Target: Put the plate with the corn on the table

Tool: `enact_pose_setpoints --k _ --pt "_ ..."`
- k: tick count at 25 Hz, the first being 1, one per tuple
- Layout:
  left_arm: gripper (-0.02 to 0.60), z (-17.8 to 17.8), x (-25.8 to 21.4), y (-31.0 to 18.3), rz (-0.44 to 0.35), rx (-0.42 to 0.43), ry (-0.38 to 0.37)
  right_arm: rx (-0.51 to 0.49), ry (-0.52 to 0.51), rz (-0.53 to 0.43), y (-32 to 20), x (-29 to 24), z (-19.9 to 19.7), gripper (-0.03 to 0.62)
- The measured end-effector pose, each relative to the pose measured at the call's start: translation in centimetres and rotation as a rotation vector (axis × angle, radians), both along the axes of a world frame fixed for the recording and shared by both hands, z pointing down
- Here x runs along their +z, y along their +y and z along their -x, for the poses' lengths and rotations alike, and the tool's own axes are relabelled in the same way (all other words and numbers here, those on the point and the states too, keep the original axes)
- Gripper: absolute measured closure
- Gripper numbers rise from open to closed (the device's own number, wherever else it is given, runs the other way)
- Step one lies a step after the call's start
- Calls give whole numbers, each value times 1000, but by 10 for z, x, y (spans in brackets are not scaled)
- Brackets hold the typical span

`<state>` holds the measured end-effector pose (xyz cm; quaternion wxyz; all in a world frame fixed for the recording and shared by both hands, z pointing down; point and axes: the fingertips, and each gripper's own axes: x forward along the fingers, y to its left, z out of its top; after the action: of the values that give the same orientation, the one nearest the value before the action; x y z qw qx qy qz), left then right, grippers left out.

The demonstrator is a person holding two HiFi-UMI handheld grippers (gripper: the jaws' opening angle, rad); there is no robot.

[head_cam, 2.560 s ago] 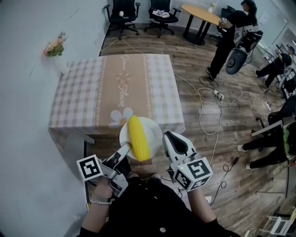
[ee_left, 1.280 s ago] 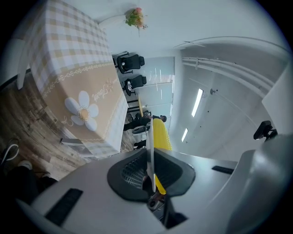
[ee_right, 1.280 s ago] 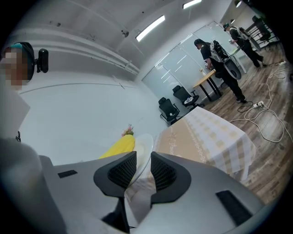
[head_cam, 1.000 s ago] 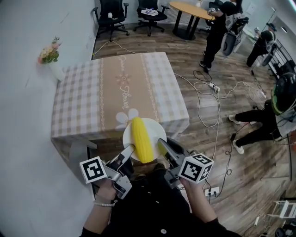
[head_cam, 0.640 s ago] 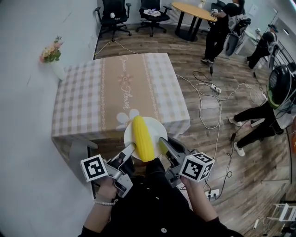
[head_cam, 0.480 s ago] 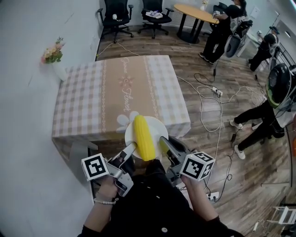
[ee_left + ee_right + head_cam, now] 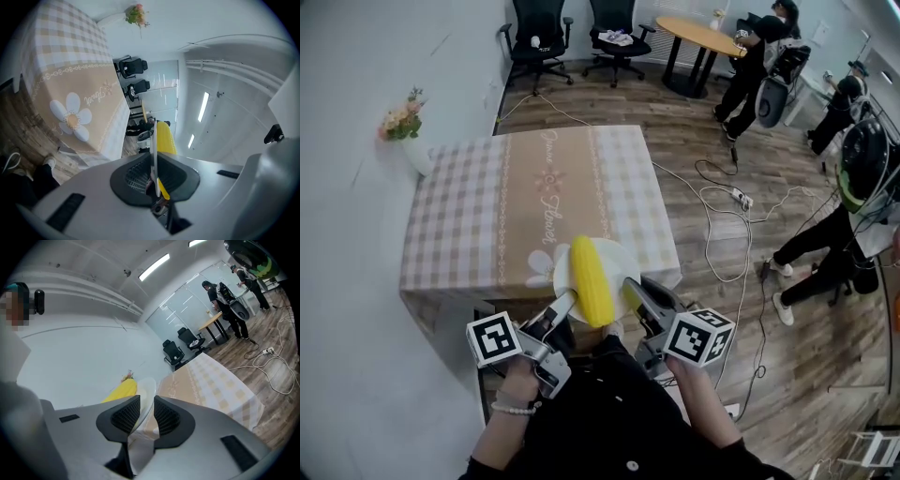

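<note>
One plate (image 7: 620, 257) carrying one corn cob (image 7: 589, 279) sits at the lower centre of the head view, held by its near rim between two hand-held grippers. The left hand-held gripper (image 7: 564, 302) takes the rim at the lower left. In its own view the pads are clamped tightly on the thin white edge, seen end-on, with the yellow cob just beyond. The right hand-held gripper (image 7: 630, 289) takes the rim at the lower right. Its jaws have just been closing, and in its own view the plate's edge (image 7: 146, 390) stands between the two ribbed pads, which are set narrowly on it. The cob (image 7: 119, 392) shows to the left of that edge. Each hand-held gripper bears one marker cube, two in all: one at the lower left (image 7: 494, 339) and one at the lower right (image 7: 698, 337).

The plate's far part lies over the near edge of the one worktop (image 7: 487, 206), which is covered by a checked cloth with a tan runner and a daisy print. The plate's near part overhangs towards the person. Whether the plate touches the cloth cannot be told. The cob lies lengthwise, pointing from the person towards the upper part of the frame.

One bunch of flowers (image 7: 398, 120) stands off the worktop's upper-left corner against the wall. At the top of the frame are two black office chairs (image 7: 536, 28) and one round wooden table (image 7: 703, 33). One white cable (image 7: 722, 202) loops over the wooden floor at centre right.
</note>
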<state>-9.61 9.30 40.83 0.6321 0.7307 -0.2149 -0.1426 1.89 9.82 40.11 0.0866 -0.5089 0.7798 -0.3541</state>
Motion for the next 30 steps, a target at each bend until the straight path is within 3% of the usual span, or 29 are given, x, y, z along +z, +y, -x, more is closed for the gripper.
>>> enact_pose_setpoints --k 17,30 --pt "546 -61 7 -78 -4 -35 -9 -48 30 5 -81 5 -61 473" --pt "548 -85 21 -134 26 -139 -28 -149 20 39 -151 21 -84 476"
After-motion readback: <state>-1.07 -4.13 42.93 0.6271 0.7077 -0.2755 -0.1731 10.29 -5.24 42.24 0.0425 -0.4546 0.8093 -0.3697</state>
